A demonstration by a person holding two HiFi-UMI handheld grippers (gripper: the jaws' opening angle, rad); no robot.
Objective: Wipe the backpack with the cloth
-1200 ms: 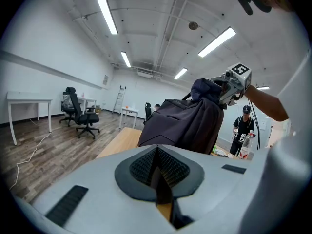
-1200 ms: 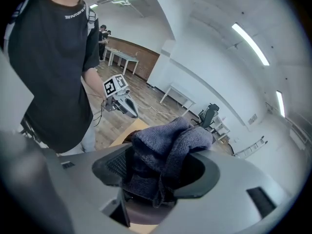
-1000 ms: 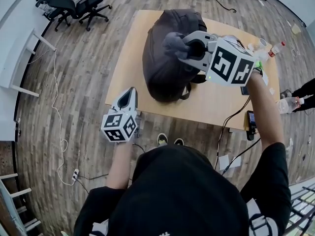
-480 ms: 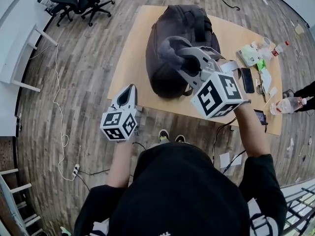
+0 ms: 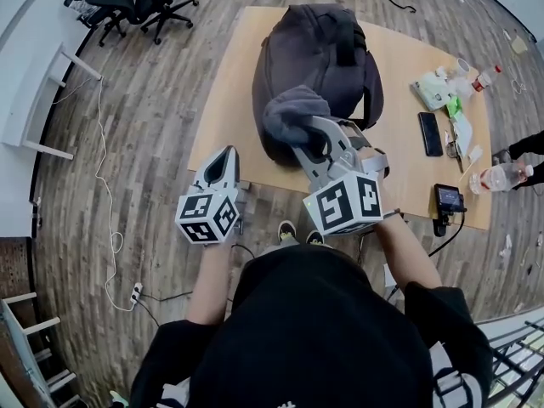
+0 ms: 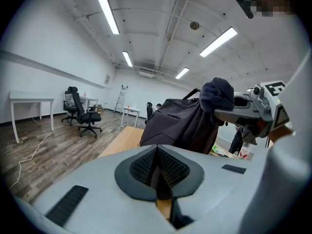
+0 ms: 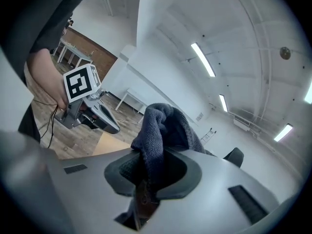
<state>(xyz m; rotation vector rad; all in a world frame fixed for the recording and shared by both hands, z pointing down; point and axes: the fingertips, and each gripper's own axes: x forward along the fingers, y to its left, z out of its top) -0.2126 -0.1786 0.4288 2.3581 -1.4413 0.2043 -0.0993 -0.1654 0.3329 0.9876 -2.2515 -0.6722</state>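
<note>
Backpack (image 5: 316,62) first, in the head view: it sits on the left half of the wooden surface (image 5: 399,177), dark and bulging, with straps (image 5: 344,41) showing on top. The right gripper (image 5: 297,136) reaches in from the near edge with a grey cloth (image 5: 287,113) bunched at its tip, over the backpack's near end. Whether the cloth presses on the fabric or hangs just above it cannot be told from here. The left gripper (image 5: 223,160) hangs off the surface's near left corner, apart from the backpack. A phone (image 5: 429,134) lies well to the right, away from the work.

Left gripper view: its jaws are together with nothing between them. Beyond them the backpack rises from the surface. The cloth shows against its upper right side, carried by the other gripper.

Right gripper view: the jaws have just been closing and pinch a fold of the cloth. Most of the cloth stands up in a loose wad ahead of them.

The step in hand looks like the start of a wiping stroke. To do it well, the wad should be laid flat on the fabric, then dragged in long overlapping passes with even pressure. The pinch is small, so a hard drag could pull the cloth free, and going gently over the straps would help. The idle gripper could steady the backpack against sliding.
</note>
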